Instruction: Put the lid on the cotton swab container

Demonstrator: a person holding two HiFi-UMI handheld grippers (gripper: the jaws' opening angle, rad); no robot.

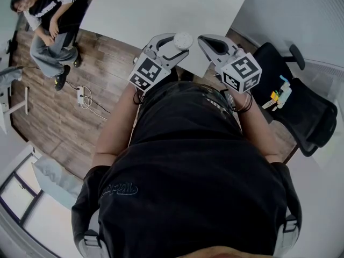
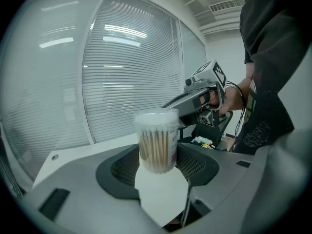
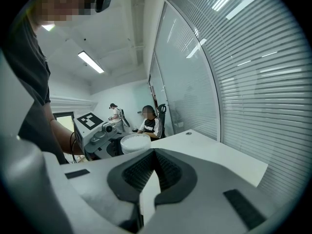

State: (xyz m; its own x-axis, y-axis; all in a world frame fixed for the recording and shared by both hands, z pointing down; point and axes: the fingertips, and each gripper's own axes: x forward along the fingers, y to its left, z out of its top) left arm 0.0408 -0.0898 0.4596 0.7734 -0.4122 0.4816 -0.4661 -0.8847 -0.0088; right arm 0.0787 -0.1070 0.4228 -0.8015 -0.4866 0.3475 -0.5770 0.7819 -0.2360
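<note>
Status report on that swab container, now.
Left gripper shut on swab container. Right gripper shut, empty, clear of it. Lid looks already seated on top. Nothing in the way.

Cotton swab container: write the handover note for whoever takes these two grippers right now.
Left gripper: closed on the cotton swab container, holding it upright by the sides.
Right gripper: jaws together, nothing in them, held beside the left one.
Things: the frosted lid sits on top of the container, at the near edge of the white table. Whether the container rests on the table cannot be told.
Done: the lid appears to be on.
Left: probably check that the lid sits level, set the container on the table, and open the left jaws.
</note>
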